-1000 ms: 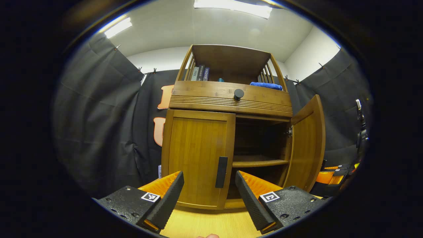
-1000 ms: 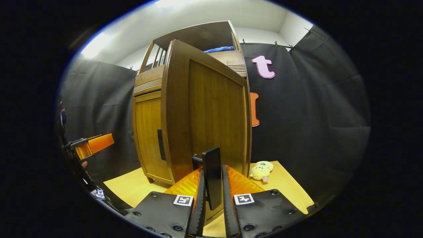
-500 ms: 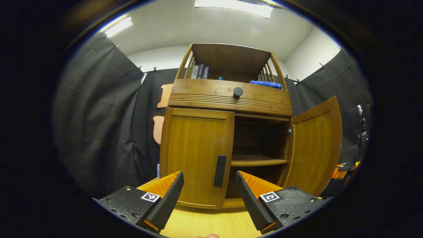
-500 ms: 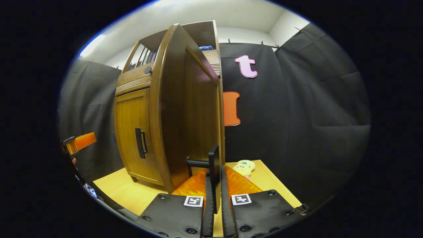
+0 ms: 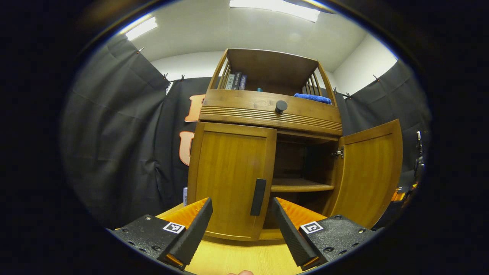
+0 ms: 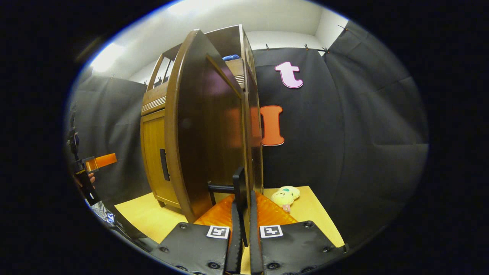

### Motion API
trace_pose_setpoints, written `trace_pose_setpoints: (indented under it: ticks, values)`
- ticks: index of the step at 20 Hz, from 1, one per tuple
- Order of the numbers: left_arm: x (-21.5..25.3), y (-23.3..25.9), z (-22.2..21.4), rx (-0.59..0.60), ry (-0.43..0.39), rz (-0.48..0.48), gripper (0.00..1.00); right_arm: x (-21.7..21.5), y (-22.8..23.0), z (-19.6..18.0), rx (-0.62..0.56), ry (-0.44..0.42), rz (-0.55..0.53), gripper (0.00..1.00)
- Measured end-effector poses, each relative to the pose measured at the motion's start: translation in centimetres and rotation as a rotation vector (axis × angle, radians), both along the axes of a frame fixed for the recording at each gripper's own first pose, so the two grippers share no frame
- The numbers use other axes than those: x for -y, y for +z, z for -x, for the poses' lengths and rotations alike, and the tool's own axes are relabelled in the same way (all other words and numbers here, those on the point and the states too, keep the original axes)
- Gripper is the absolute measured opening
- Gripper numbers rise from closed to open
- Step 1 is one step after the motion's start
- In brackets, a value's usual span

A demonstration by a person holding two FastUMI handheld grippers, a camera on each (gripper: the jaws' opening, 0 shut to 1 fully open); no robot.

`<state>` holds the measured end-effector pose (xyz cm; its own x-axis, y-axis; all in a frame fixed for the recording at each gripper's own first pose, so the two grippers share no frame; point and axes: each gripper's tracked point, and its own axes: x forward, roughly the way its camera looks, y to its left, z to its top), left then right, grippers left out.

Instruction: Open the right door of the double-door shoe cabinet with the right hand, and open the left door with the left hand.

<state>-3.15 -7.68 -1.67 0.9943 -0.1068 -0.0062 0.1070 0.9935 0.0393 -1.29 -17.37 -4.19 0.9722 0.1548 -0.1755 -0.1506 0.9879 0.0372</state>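
Wooden shoe cabinet [image 5: 267, 110]: right door [image 5: 368, 172] open, left door [image 5: 229, 179] closed.

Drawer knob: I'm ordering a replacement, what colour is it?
Black knob, clearest in the left gripper view.

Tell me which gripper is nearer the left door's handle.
Left. The left gripper is open and faces the left door's handle, just short of it. The right gripper is off to the side, shut on the right door's handle.

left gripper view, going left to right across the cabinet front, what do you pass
closed left door → its handle → shelf in the open bay → hinge → open right door
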Motion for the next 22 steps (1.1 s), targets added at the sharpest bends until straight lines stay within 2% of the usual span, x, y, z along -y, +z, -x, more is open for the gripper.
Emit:
trace_pose_setpoints:
  ticks: [1,2,4,6,7,8,9,10,11,12,14,15,16,19,20,22]
  values:
    - [0.0,0.0,0.0,0.000,0.006,0.004,0.95,0.2,0.0,-0.1,0.007,0.015,-0.018,0.15]
    - [-0.1,0.0,-0.1,0.001,0.014,0.009,0.95,0.4,0.1,-0.1,0.017,0.033,-0.035,0.18]
    - [-0.2,0.0,-0.4,0.003,0.033,0.015,0.95,0.6,0.0,-0.1,0.030,0.058,-0.076,0.16]
    - [-0.3,-0.1,-0.5,0.002,0.048,0.018,0.92,0.6,-0.1,0.2,0.025,0.065,-0.107,0.16]
    - [-0.3,-0.1,-0.5,0.003,0.054,0.020,0.95,0.5,-0.1,0.2,0.026,0.062,-0.106,0.15]
    - [-0.3,0.0,-0.6,0.005,0.060,0.022,0.92,0.4,-0.2,0.3,0.030,0.056,-0.104,0.15]
    - [-0.4,0.0,-0.7,0.005,0.065,0.021,0.92,0.5,-0.2,0.5,0.034,0.045,-0.107,0.21]
    - [-0.4,0.0,-0.7,0.004,0.070,0.021,0.95,0.6,-0.3,0.8,0.035,0.030,-0.111,0.10]
    - [-0.4,0.0,-0.7,0.003,0.071,0.023,0.95,0.7,-0.3,0.9,0.036,0.012,-0.107,0.07]
    - [-0.4,0.0,-0.7,0.002,0.072,0.026,0.92,0.7,-0.4,1.1,0.034,-0.004,-0.094,0.21]
    - [-0.5,0.0,-0.7,0.003,0.076,0.032,0.95,1.1,-0.6,2.1,0.024,-0.046,-0.065,0.20]
    - [-0.5,0.0,-0.7,0.003,0.076,0.034,0.95,1.3,-0.7,2.5,0.029,-0.082,-0.065,0.32]
    - [-0.5,-0.1,-0.7,0.002,0.077,0.035,0.95,1.2,-0.8,3.1,0.028,-0.112,-0.061,0.20]
    - [-0.4,-0.3,-0.7,-0.010,0.067,0.045,0.95,1.7,-0.8,4.8,0.035,-0.222,-0.020,0.19]
    - [-0.2,-0.3,-0.7,-0.013,0.054,0.054,0.92,1.7,-0.4,5.7,0.045,-0.253,-0.025,0.20]
    - [-0.1,-0.3,-0.5,-0.022,0.029,0.065,0.94,1.8,0.2,7.7,0.052,-0.311,-0.042,0.20]
